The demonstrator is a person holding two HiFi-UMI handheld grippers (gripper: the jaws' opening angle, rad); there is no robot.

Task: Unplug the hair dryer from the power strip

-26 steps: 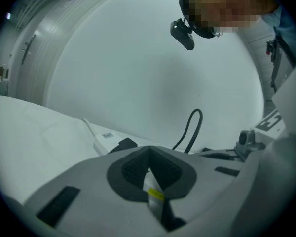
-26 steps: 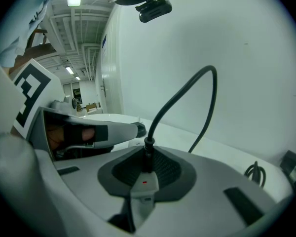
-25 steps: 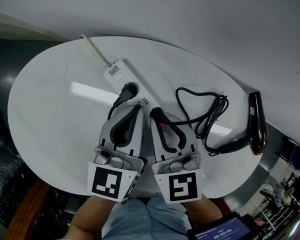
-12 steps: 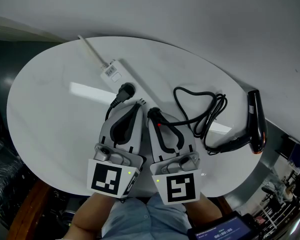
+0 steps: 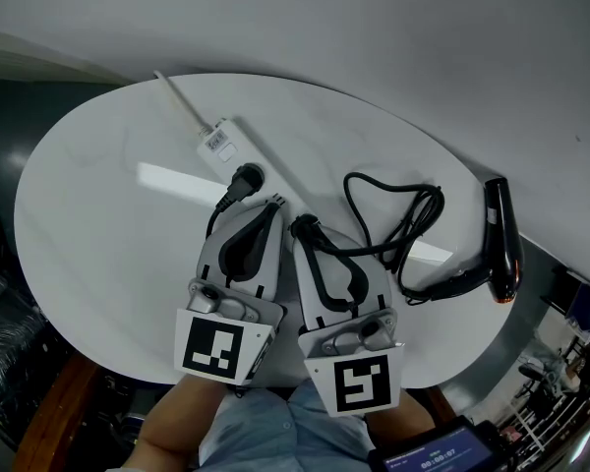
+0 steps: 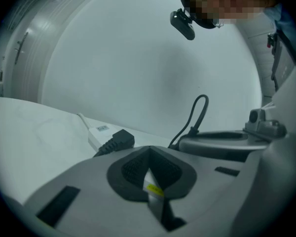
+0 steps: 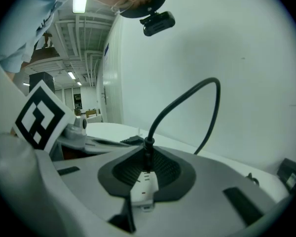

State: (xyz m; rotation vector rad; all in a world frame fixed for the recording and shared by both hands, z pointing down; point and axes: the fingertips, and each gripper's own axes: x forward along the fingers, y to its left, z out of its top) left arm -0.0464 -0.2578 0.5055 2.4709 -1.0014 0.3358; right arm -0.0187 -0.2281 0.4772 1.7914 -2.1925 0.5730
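A white power strip (image 5: 221, 142) lies slantwise on the round white table (image 5: 88, 224). My right gripper (image 5: 302, 227) is shut on the hair dryer's black plug (image 7: 148, 149) at the strip's near end, and its jaws are still closing. The cord (image 5: 403, 219) rises from the plug and loops right to the black hair dryer (image 5: 502, 241) at the table's right edge. Beside it, my left gripper (image 5: 273, 205) is shut on the white strip, which shows between its pads (image 6: 130, 169). Whether the plug's pins still sit in the socket is hidden.
A second black plug (image 5: 248, 177) sits in the strip farther up, and its cable runs down under my left gripper. The strip's own white cord (image 5: 177, 96) leaves over the table's far left edge. A dark floor lies beyond the table's left rim.
My right gripper has drawn slightly back toward me with the plug, and the cord loop has shifted a little. The left gripper and the strip stay put.
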